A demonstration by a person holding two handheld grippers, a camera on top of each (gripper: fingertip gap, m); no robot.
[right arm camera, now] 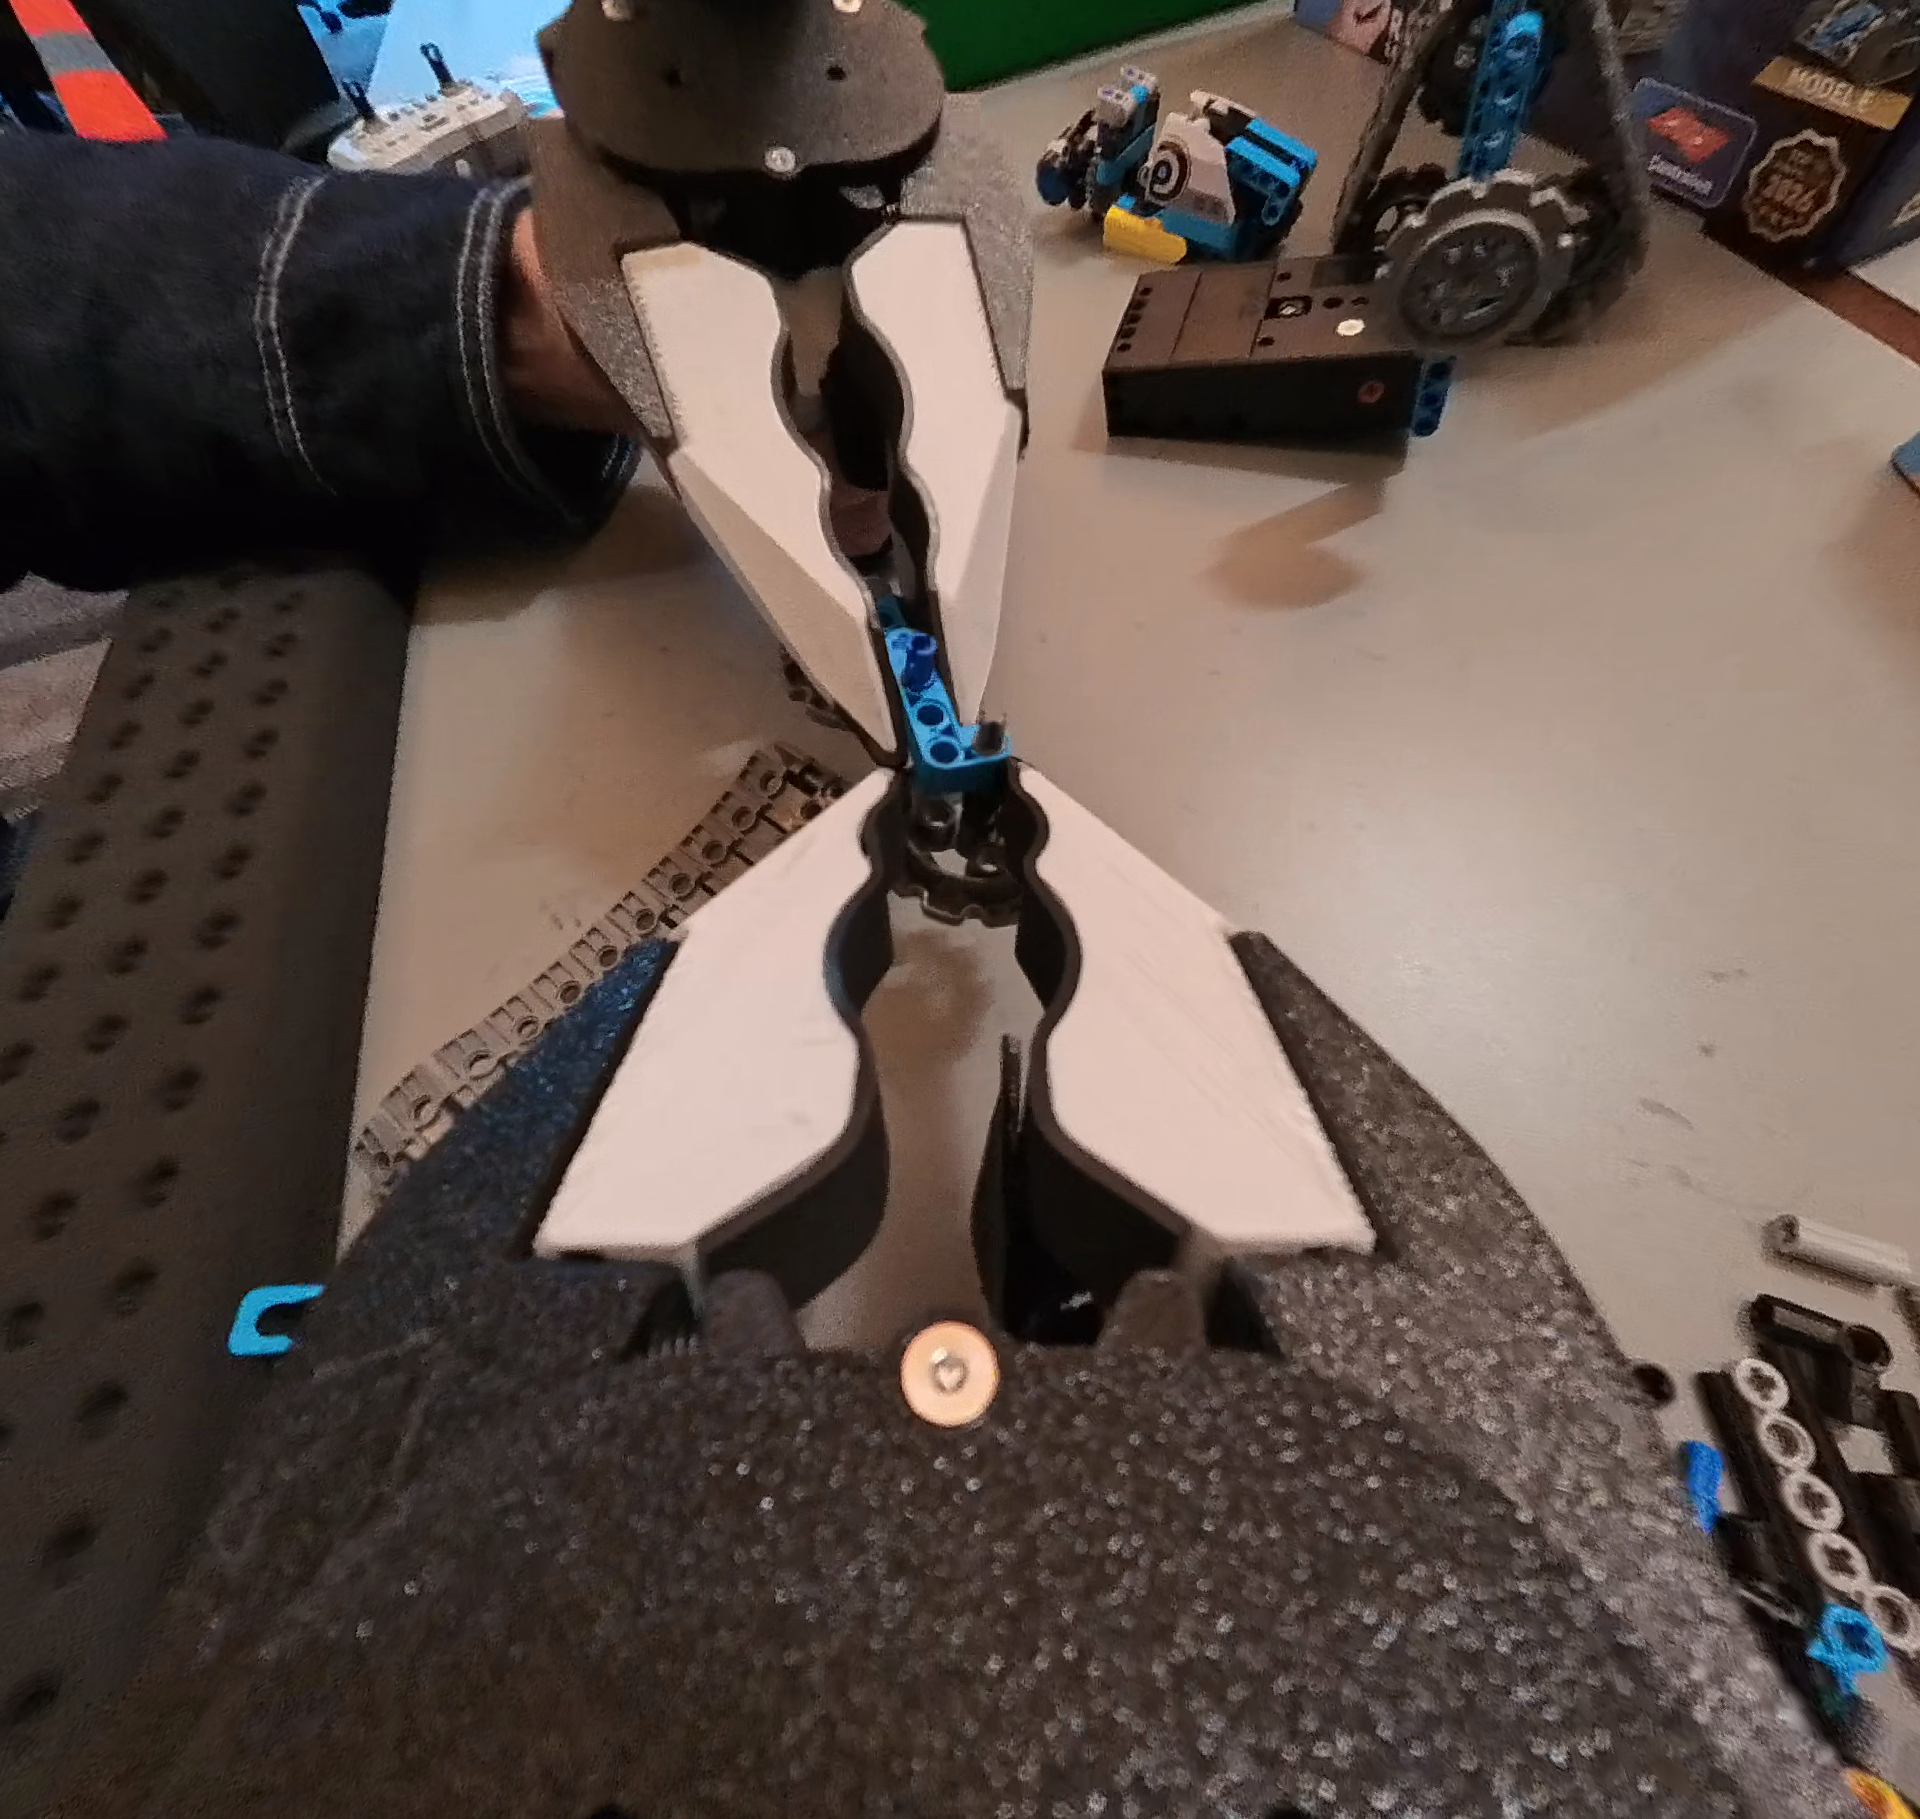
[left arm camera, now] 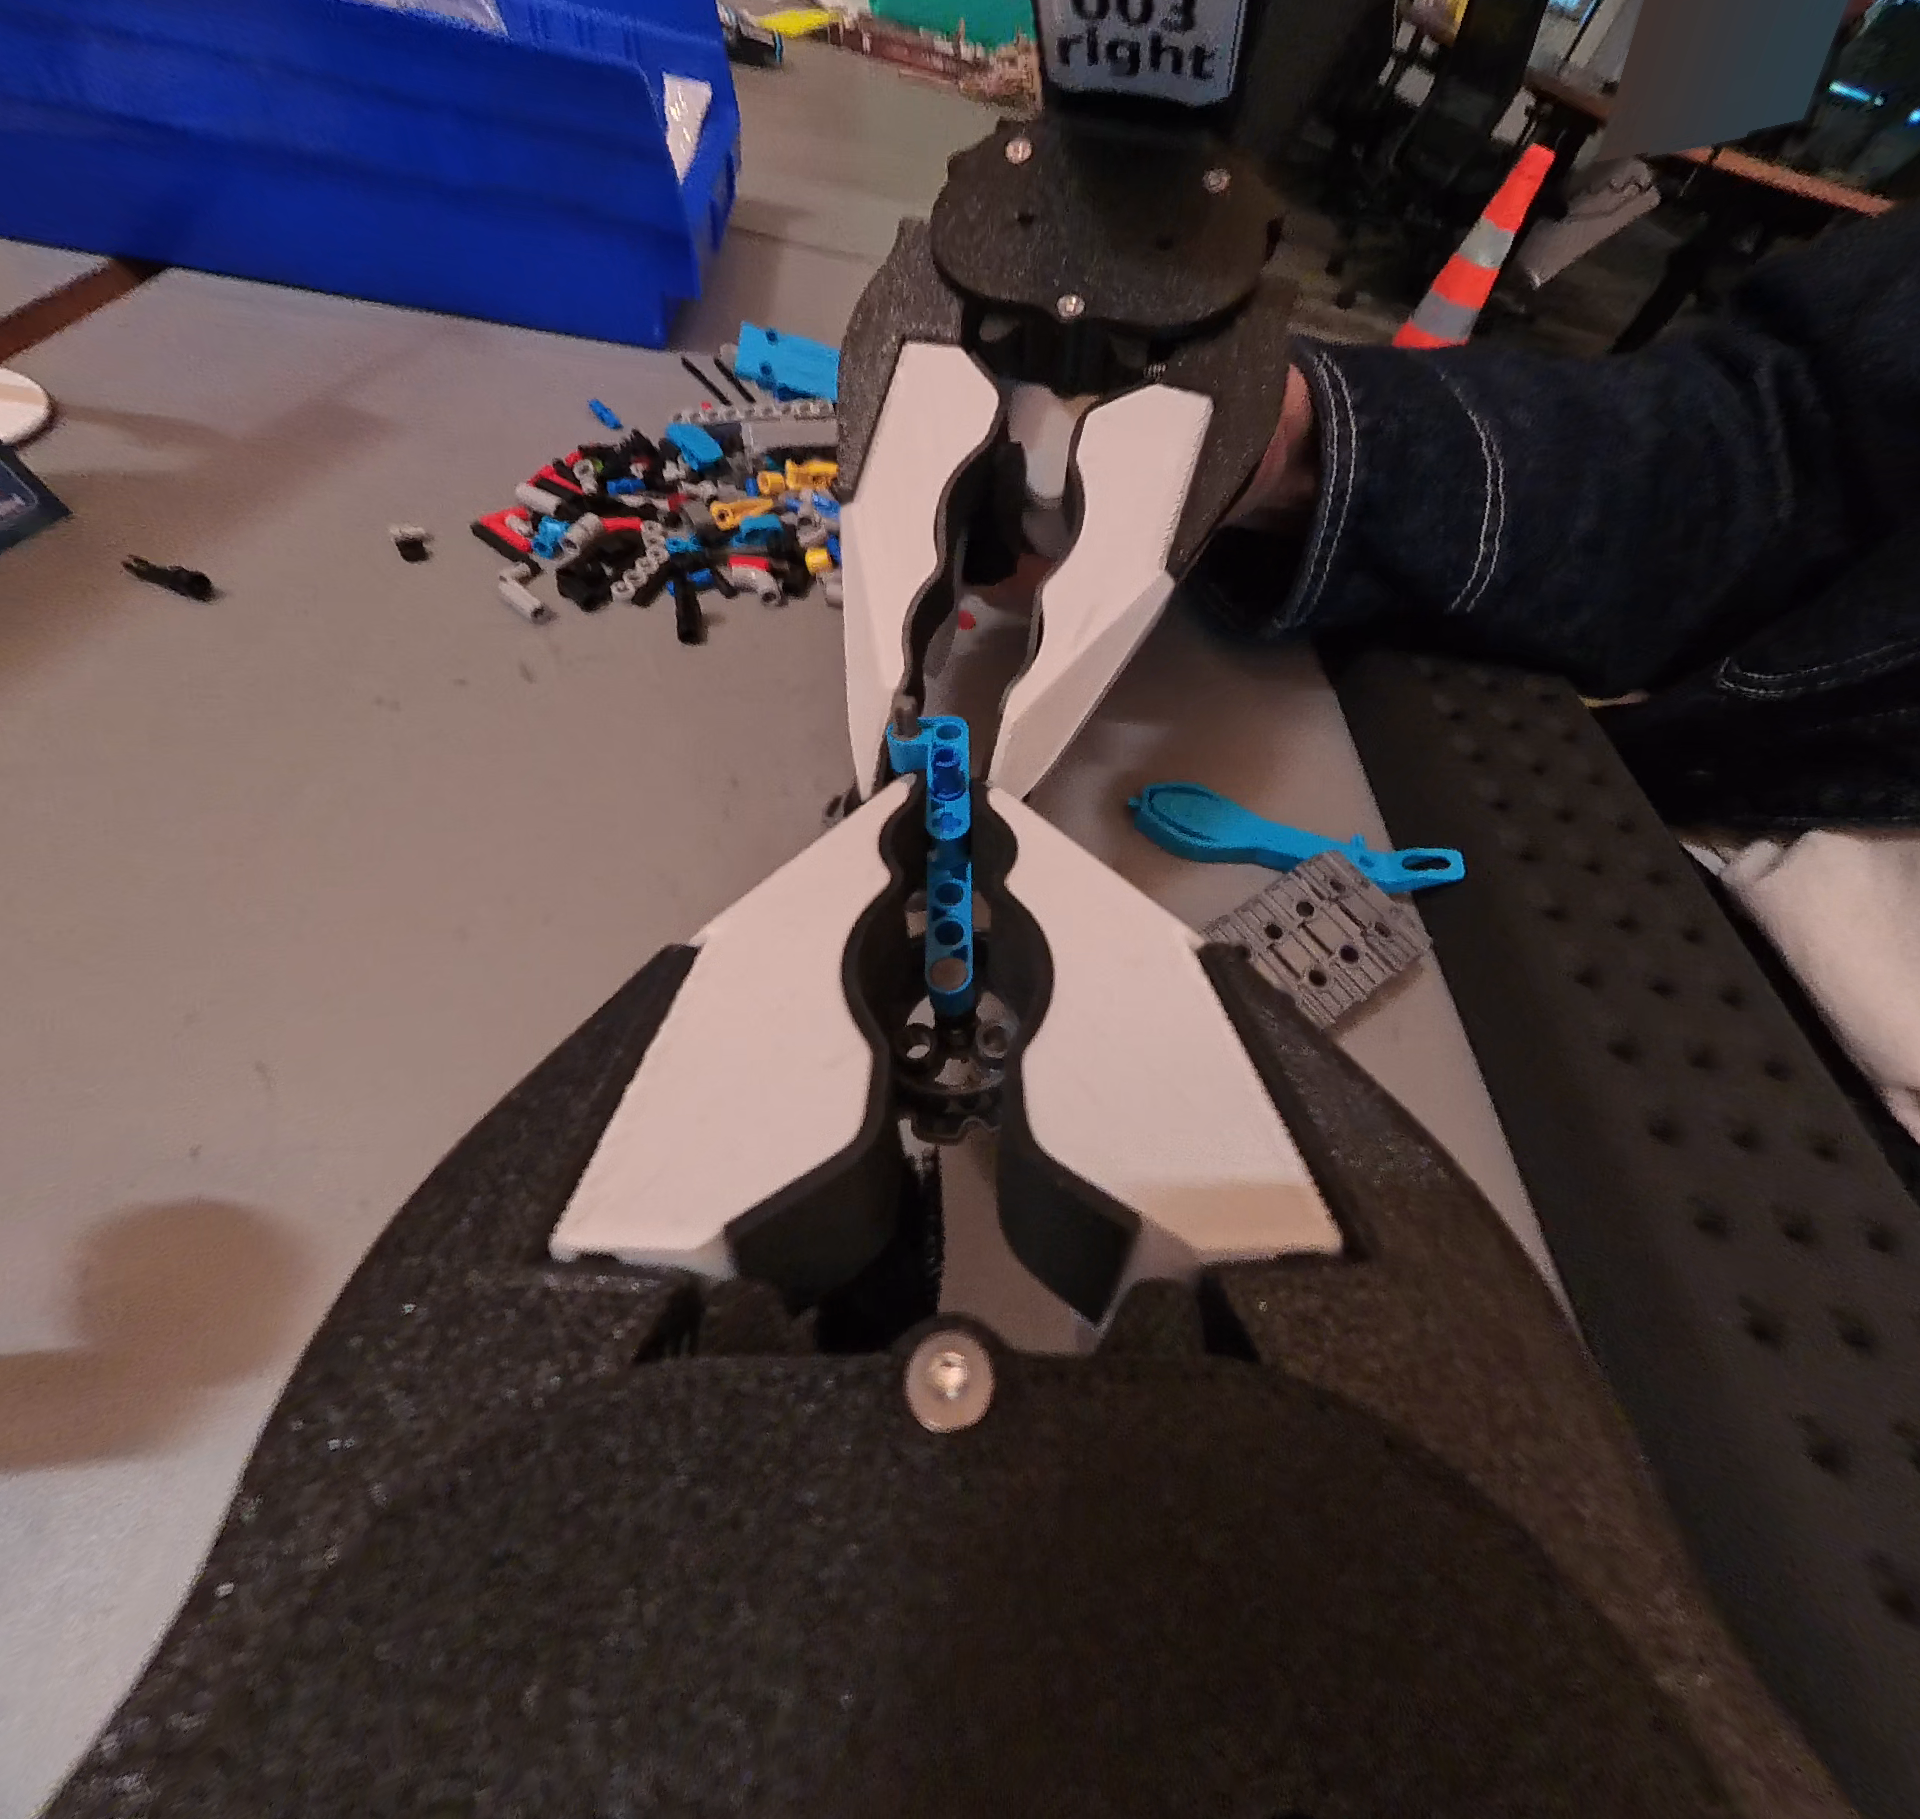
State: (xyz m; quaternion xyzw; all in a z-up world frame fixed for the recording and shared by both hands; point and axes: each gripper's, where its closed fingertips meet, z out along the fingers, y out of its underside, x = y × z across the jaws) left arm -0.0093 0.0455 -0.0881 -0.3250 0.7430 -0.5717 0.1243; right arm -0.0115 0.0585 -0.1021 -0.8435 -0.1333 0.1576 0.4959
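Note:
My left gripper [left arm camera: 948,801] is shut on a blue perforated L-shaped beam [left arm camera: 948,896] and holds it above the grey table [left arm camera: 312,834]. A black gear [left arm camera: 951,1052] sits at the beam's lower end, and a small grey pin [left arm camera: 906,707] sticks from its bent top. My right gripper [right arm camera: 956,780] meets it tip to tip from the opposite side. Its jaws are closed to a narrow gap around the black gear [right arm camera: 961,870], just below the blue beam [right arm camera: 928,709]. The right gripper [left arm camera: 940,782] also shows in the left wrist view, and the left gripper [right arm camera: 935,735] in the right wrist view. A dark sleeve [left arm camera: 1558,491] holds it.
A blue bin [left arm camera: 364,107] and a pile of small parts [left arm camera: 665,522] lie beyond on the left. A blue tool [left arm camera: 1247,834], a grey plate [left arm camera: 1320,938] and a black perforated board [left arm camera: 1662,1042] lie right. A small model [right arm camera: 1184,180], a black box [right arm camera: 1268,367] and a tracked wheel frame [right arm camera: 1496,242] stand farther off. Only a small space, under 4 cm, lies between the two pairs of fingers. Left tips and right tips are each some 11 cm from the grey plate [left arm camera: 1320,938].

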